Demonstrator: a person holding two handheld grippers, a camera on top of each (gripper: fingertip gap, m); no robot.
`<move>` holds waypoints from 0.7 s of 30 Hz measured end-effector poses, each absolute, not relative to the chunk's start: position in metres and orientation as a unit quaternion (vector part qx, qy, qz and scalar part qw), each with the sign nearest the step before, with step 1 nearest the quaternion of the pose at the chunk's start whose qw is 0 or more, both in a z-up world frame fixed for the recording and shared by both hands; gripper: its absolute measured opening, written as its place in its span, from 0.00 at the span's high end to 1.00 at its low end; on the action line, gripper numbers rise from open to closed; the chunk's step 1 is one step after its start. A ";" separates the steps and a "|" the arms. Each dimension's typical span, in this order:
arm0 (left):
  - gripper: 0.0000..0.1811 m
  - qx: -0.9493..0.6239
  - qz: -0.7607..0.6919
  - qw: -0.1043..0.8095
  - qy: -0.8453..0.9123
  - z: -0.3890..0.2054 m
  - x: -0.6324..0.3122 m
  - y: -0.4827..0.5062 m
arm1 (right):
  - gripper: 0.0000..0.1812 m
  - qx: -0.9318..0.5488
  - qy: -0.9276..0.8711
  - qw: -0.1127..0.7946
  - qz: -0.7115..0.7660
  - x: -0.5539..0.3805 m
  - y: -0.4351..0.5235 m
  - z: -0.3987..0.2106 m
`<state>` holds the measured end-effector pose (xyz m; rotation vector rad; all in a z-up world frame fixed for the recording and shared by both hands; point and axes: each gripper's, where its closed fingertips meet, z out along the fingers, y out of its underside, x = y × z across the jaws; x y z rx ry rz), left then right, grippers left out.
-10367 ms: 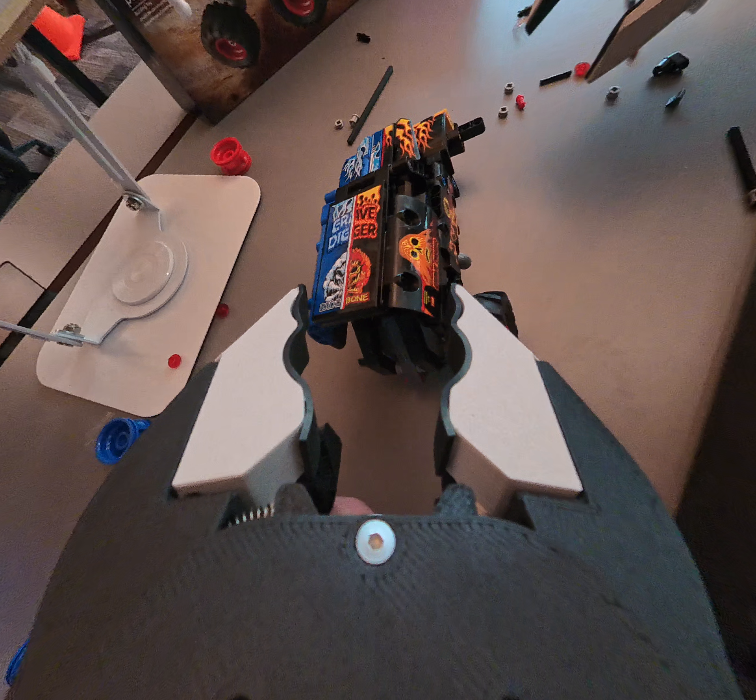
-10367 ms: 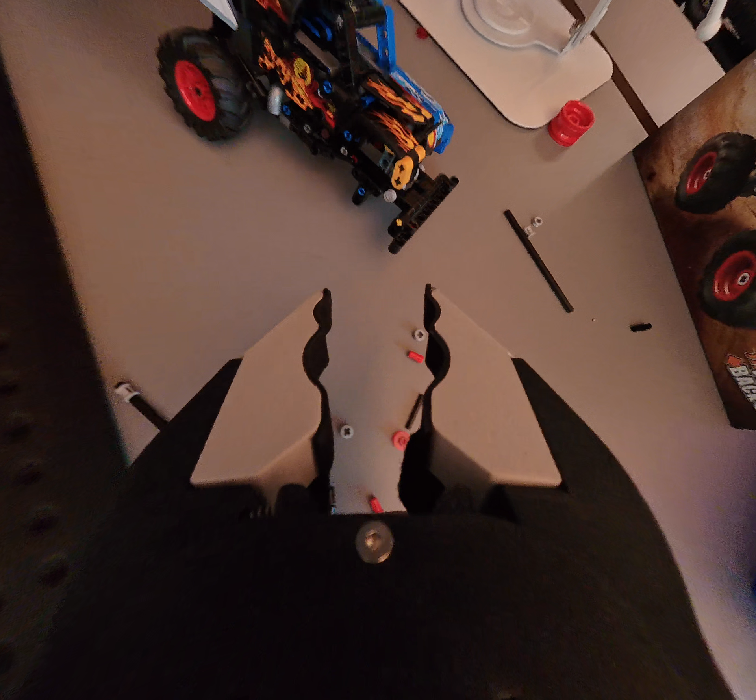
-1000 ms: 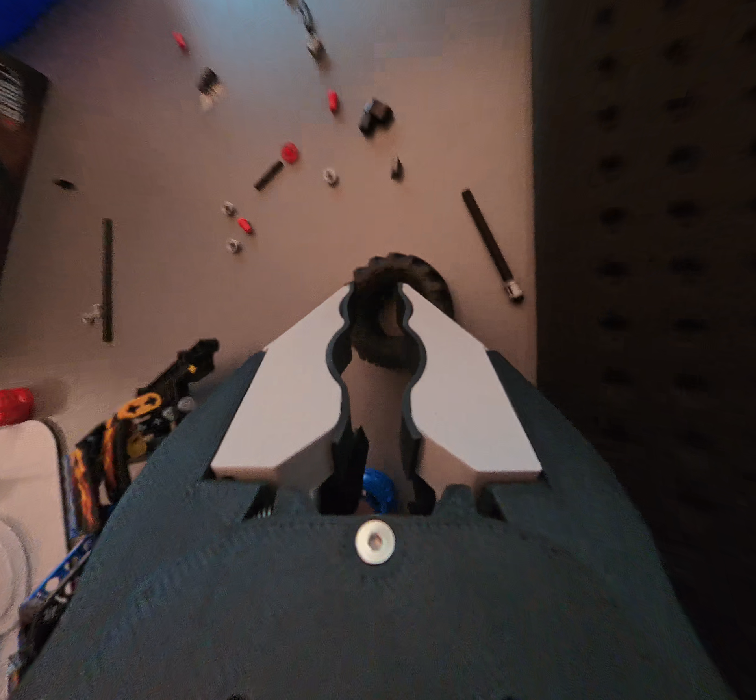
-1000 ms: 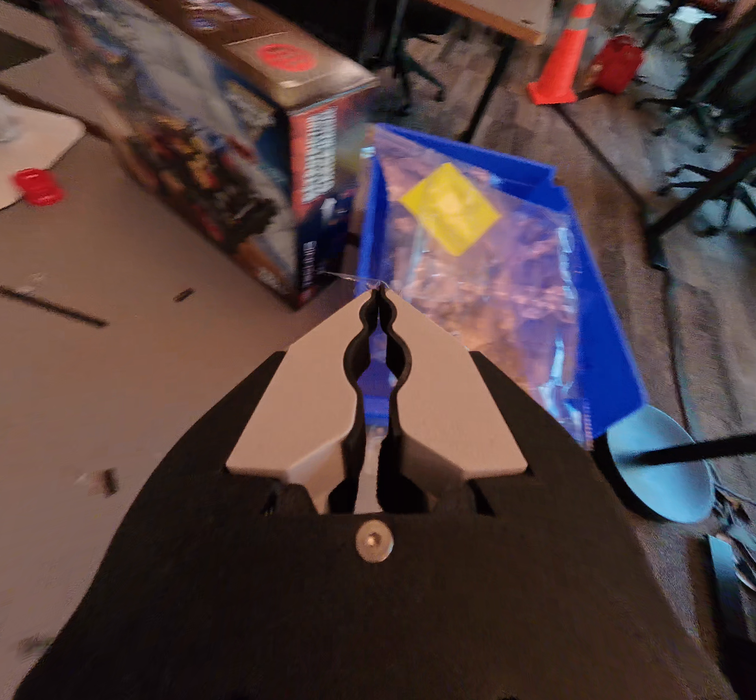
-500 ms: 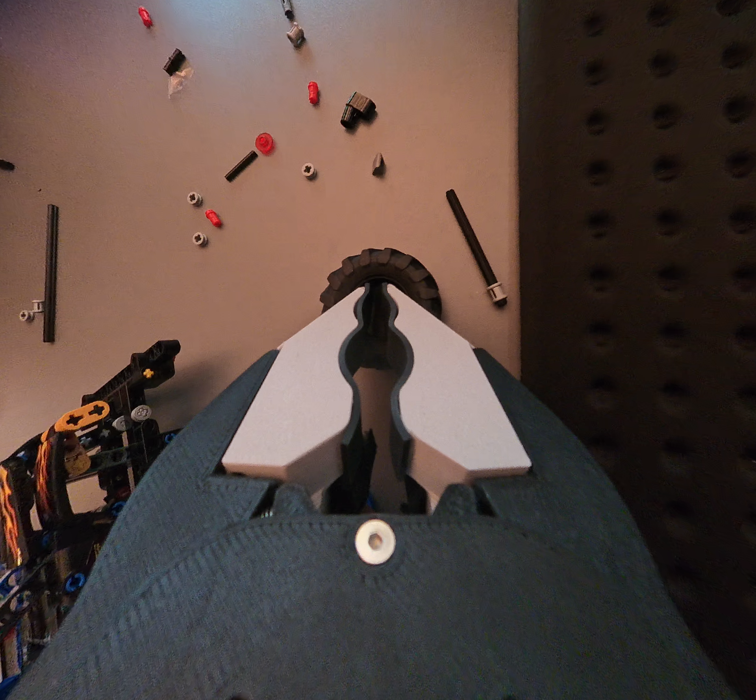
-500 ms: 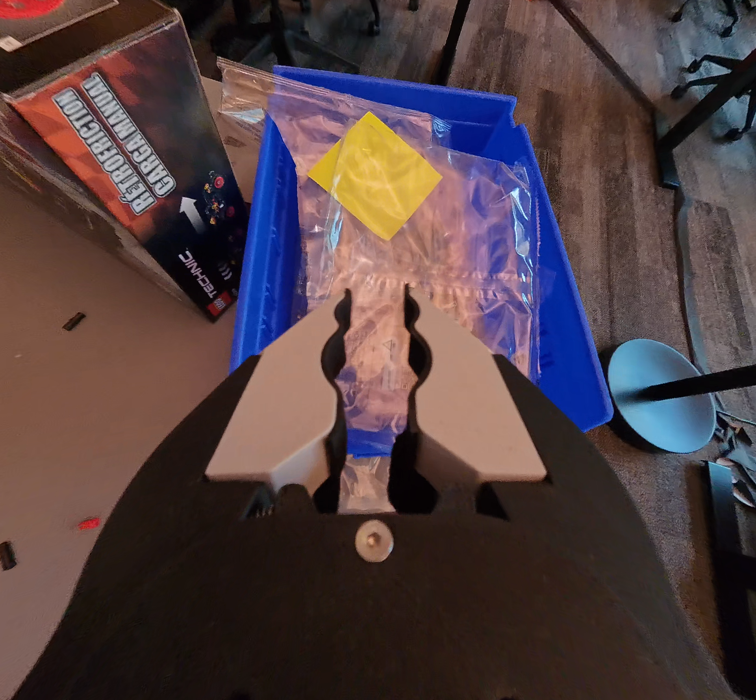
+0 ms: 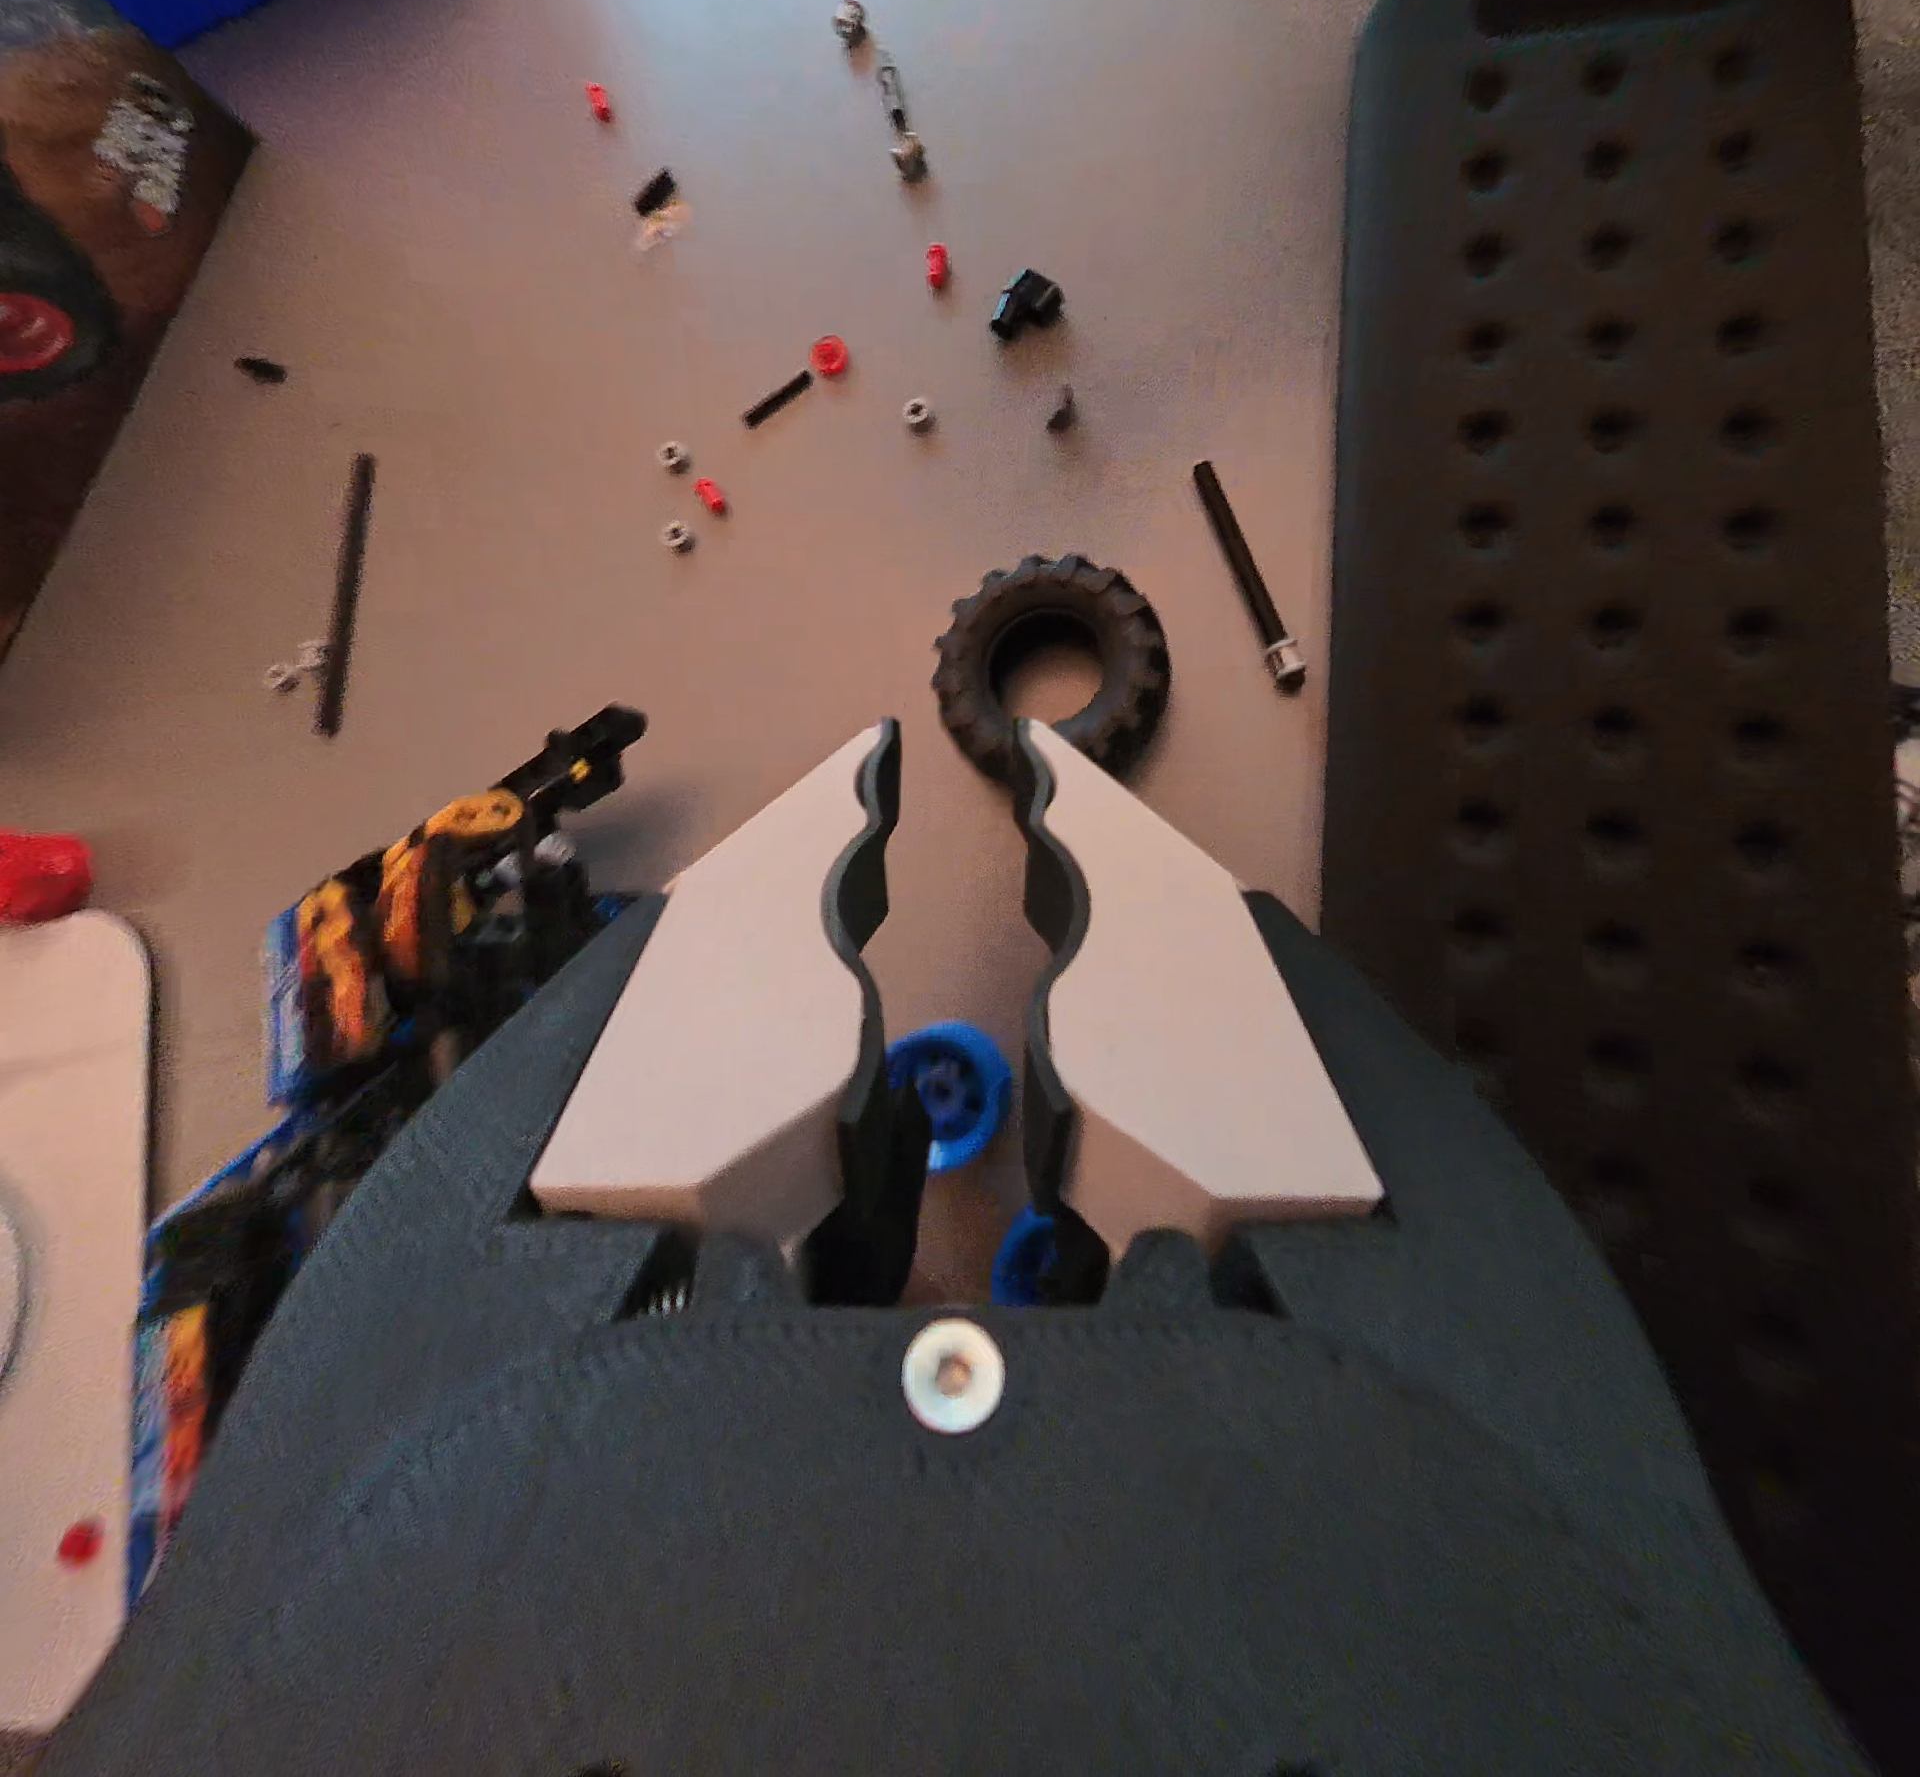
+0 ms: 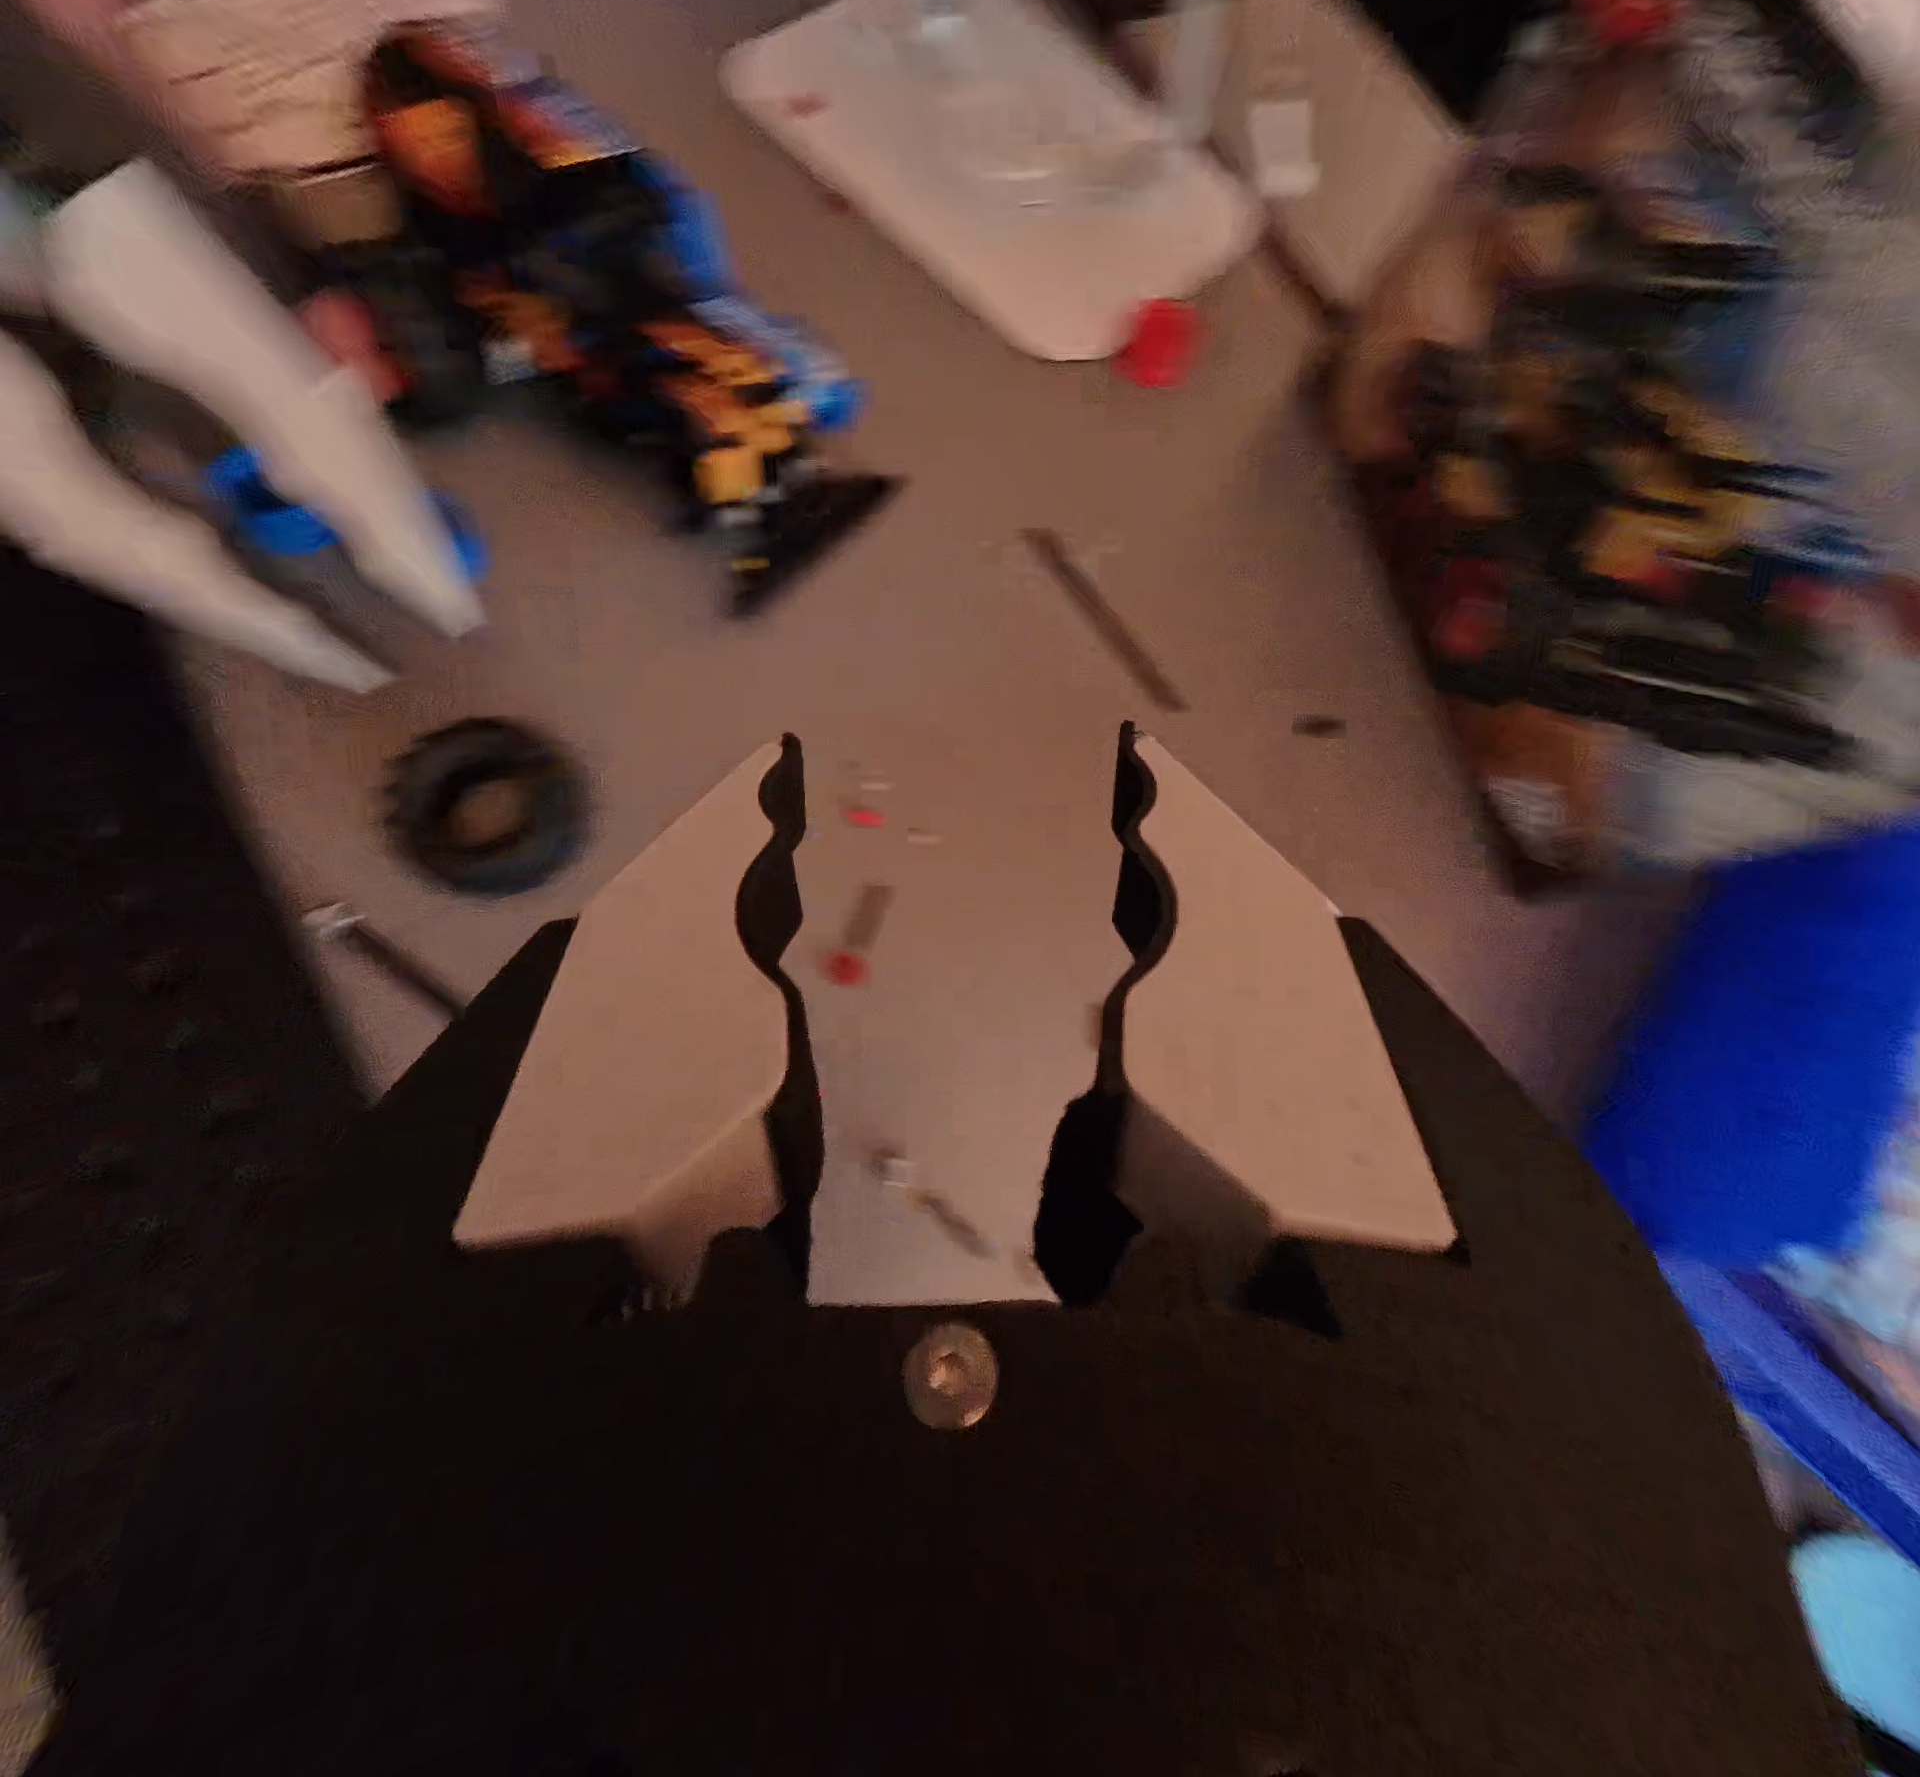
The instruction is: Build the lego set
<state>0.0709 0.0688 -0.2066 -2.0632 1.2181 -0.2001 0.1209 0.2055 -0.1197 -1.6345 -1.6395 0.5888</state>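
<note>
My left gripper is slightly open and empty, low over the table. A black tyre lies flat just past its right fingertip. A blue wheel hub lies on the table below the gap between the fingers. The partly built orange, blue and black truck lies to the left. The right wrist view is blurred. My right gripper is open and empty above small loose parts. That view also shows the tyre, the truck and the left gripper's fingers.
Small red, grey and black pins and axles lie scattered ahead. A red hub sits by a white stand base. The set's box and a blue bin stand at the table's side. A black perforated surface borders the table.
My left gripper has opened and drawn back, leaving the tyre on the table. My right gripper has swung from the blue bin back over the table and opened wider.
</note>
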 end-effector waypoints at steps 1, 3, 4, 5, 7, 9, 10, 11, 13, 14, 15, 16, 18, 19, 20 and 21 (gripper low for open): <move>0.88 -0.803 -0.078 0.366 0.463 -0.201 0.062 0.067 | 0.67 -0.618 -0.664 0.344 0.241 0.112 0.173 -0.134; 0.88 -0.812 -0.083 0.378 0.438 -0.189 0.043 0.060 | 0.65 -0.592 -0.707 0.285 0.261 0.101 0.115 -0.168; 0.87 -0.816 -0.083 0.379 0.429 -0.186 0.034 0.055 | 0.64 -0.585 -0.721 0.263 0.263 0.098 0.096 -0.184; 0.87 -0.821 -0.080 0.378 0.421 -0.185 0.024 0.050 | 0.63 -0.583 -0.730 0.243 0.261 0.095 0.082 -0.200; 0.85 -0.832 -0.074 0.372 0.405 -0.186 0.006 0.038 | 0.60 -0.587 -0.744 0.208 0.241 0.094 0.067 -0.230; 0.84 -0.844 -0.077 0.349 0.400 -0.196 -0.009 0.022 | 0.61 -0.590 -0.749 0.194 0.232 0.090 0.061 -0.246; 0.82 -0.851 -0.074 0.335 0.398 -0.203 -0.015 0.014 | 0.65 -0.595 -0.745 0.200 0.226 0.088 0.064 -0.249; 0.80 -0.855 -0.071 0.325 0.398 -0.210 -0.019 0.009 | 0.69 -0.601 -0.740 0.205 0.220 0.087 0.068 -0.249; 0.77 -0.861 -0.074 0.309 0.397 -0.222 -0.022 -0.002 | 0.69 -0.606 -0.735 0.205 0.224 0.086 0.069 -0.248; 0.76 -0.863 -0.073 0.306 0.395 -0.226 -0.023 -0.005 | 0.69 -0.605 -0.735 0.210 0.224 0.085 0.070 -0.247; 0.75 -0.864 -0.073 0.307 0.394 -0.229 -0.022 -0.005 | 0.69 -0.603 -0.734 0.214 0.228 0.085 0.070 -0.246; 0.74 -0.863 -0.071 0.312 0.392 -0.229 -0.020 -0.002 | 0.69 -0.603 -0.730 0.217 0.237 0.083 0.069 -0.243; 0.76 -0.858 -0.064 0.338 0.382 -0.222 -0.013 0.012 | 0.69 -0.602 -0.724 0.226 0.249 0.079 0.071 -0.236; 0.77 -0.858 -0.070 0.338 0.381 -0.222 -0.006 0.017 | 0.69 -0.601 -0.723 0.230 0.249 0.078 0.072 -0.234; 0.78 -0.862 -0.068 0.329 0.381 -0.227 -0.002 0.020 | 0.69 -0.600 -0.723 0.233 0.250 0.077 0.072 -0.233; 0.80 -0.866 -0.050 0.320 0.381 -0.233 -0.001 0.026 | 0.69 -0.598 -0.723 0.236 0.253 0.075 0.072 -0.231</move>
